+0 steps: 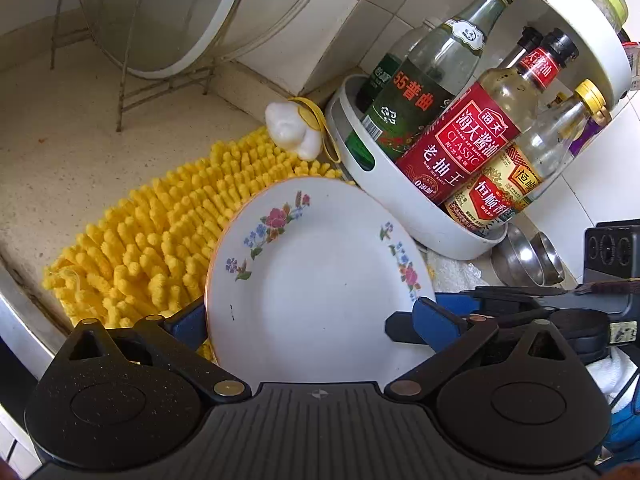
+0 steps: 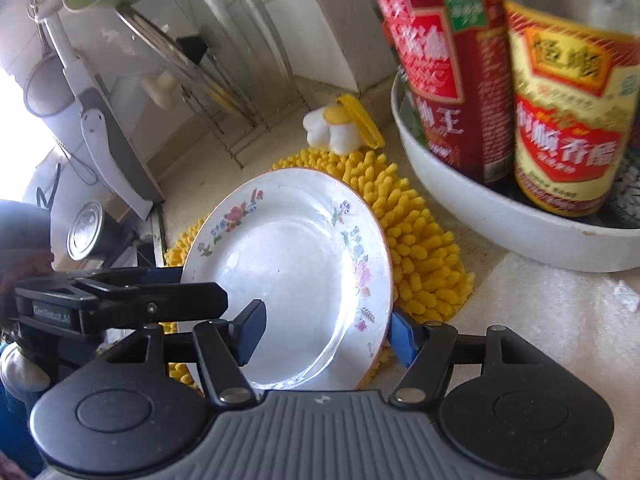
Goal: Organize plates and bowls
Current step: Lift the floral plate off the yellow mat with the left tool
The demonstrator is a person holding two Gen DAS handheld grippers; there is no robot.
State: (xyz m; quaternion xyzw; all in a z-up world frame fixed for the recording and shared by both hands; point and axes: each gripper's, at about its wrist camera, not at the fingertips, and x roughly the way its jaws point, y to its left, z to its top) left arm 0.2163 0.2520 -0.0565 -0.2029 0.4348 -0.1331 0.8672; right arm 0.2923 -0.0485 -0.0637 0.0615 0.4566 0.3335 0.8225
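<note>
A white plate with a floral rim is tilted over a yellow chenille mat on the counter. My left gripper straddles the plate's near edge, one blue pad on each side, jaws wide apart. The plate also shows in the right wrist view. My right gripper straddles its rim too, one pad on the face and one behind the right edge, close around it. A wire plate rack holding a large white plate stands at the back left.
A white round caddy full of sauce bottles stands close on the right, against the tiled wall. Steel cups lie beside it. A white and yellow sponge toy sits behind the mat. The counter edge runs along the left.
</note>
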